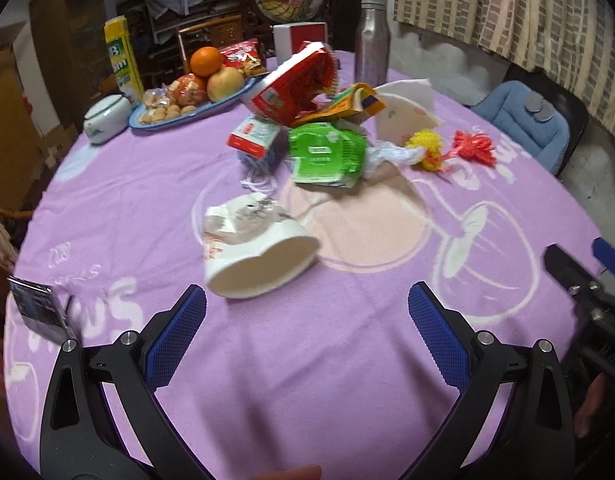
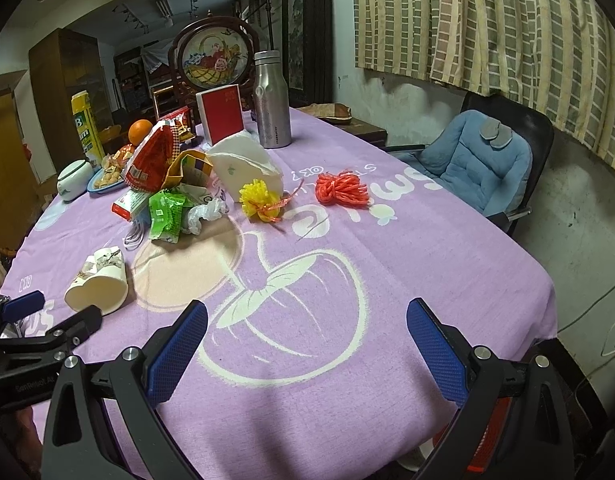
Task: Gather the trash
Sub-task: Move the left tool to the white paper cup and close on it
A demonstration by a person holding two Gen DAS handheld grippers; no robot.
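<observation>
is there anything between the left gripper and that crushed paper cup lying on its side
Nothing visible. The left hand-held gripper is open, with only bare purple tablecloth between it and the crushed paper cup. The trash pile lies beyond the cup.

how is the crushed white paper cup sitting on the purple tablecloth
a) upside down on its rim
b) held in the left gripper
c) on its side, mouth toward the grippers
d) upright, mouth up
c: the paper cup lies on its side on the tablecloth, its open mouth facing the open left gripper, which holds nothing.

Purple tablecloth (image 1: 147,208), green wrapper (image 1: 323,154)
</observation>
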